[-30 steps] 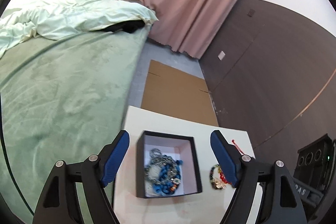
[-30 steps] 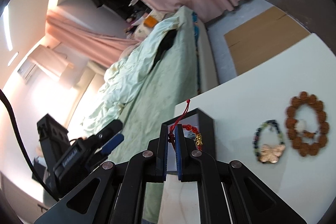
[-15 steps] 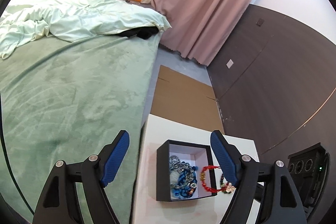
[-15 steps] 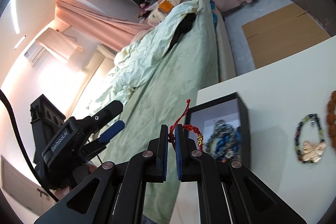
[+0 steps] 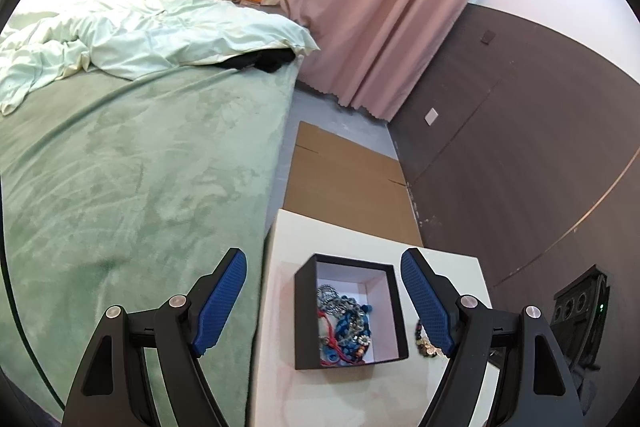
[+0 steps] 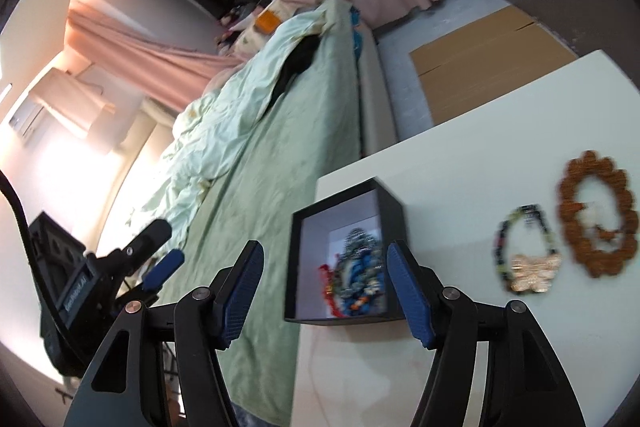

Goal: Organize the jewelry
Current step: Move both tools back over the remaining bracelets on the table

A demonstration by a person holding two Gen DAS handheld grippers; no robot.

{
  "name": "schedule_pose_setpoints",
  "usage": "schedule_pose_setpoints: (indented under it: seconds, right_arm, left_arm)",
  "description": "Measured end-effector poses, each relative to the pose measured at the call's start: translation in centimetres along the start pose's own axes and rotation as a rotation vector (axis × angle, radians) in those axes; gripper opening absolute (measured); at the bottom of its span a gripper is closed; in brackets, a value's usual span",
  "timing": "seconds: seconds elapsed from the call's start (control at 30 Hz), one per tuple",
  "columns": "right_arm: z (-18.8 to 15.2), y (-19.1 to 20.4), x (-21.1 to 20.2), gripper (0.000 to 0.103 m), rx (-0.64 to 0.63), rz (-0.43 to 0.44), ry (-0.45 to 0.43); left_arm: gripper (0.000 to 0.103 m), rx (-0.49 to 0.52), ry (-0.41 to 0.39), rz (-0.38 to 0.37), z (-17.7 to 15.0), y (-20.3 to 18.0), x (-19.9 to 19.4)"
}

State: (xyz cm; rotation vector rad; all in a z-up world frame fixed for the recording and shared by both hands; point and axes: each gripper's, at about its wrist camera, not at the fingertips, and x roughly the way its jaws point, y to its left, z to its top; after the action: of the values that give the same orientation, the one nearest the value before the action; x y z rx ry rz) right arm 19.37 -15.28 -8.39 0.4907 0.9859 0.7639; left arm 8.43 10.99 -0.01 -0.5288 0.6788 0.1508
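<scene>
Alongside a wide bed (image 5: 132, 187) spread with a plush green cover, its rumpled pale quilt (image 5: 152, 35) heaped at the far end, a white bench (image 6: 480, 155) carries the jewelry being sorted. Pink curtains (image 5: 380, 7) hang in folds beyond the bed, a dark panelled wall (image 5: 520, 131) runs along the right of the left wrist view, and a flat sheet of brown cardboard (image 5: 344, 183) lies on the grey floor past the bench's far edge.

On the bench, close to the edge that borders the bed, stands a square black box (image 5: 347, 311) with a pale lining and no lid. A tangle of beaded pieces fills it: blue beads and silvery chain (image 5: 346, 319), with a red cord bracelet (image 6: 329, 283) lying against the pile's near side.

Left hand-held gripper (image 5: 324, 303): jaws wide and released, blue ribbed pads bracketing the box from above, gripping nothing. Right hand-held gripper (image 6: 325, 293): jaws opening, hovering in front of the box, nothing pressed between its pads.

To the box's right, bare white surface separates it from two pieces lying flat: a loop of dark and green beads with a gold butterfly charm (image 6: 527, 251), and just beyond, an oval ring of chunky brown seed beads (image 6: 596, 213), both slightly blurred. The bench stays open toward its far and right edges.
</scene>
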Motion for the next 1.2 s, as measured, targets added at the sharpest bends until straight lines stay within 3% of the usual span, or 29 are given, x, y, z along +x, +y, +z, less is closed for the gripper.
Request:
schedule_pose_setpoints:
  seconds: [0.33, 0.7, 0.93, 1.1, 1.2]
  right_arm:
    - [0.4, -3.5, -4.8, 0.065, 0.042, -0.094, -0.050]
    - [0.2, -5.8, -7.5, 0.065, 0.045, -0.188, -0.043]
    - [-0.1, -9.5, -9.5, 0.065, 0.198, -0.205, -0.023]
    - [-0.2, -10.9, -10.5, 0.065, 0.239, -0.233, -0.012]
    - [-0.4, -11.9, -10.8, 0.065, 0.268, -0.234, 0.003]
  left_arm:
    - [0.080, 0.087, 0.041, -0.035, -1.9, -3.5, 0.6]
    - [0.080, 0.194, 0.092, -0.077, -4.7, -7.6, 1.6]
    - [0.080, 0.272, 0.118, -0.101, -6.7, -10.5, 2.4]
    - [0.080, 0.322, 0.135, -0.118, -8.0, -12.3, 3.2]
    - [0.074, 0.355, 0.154, -0.126, -8.8, -13.4, 4.0]
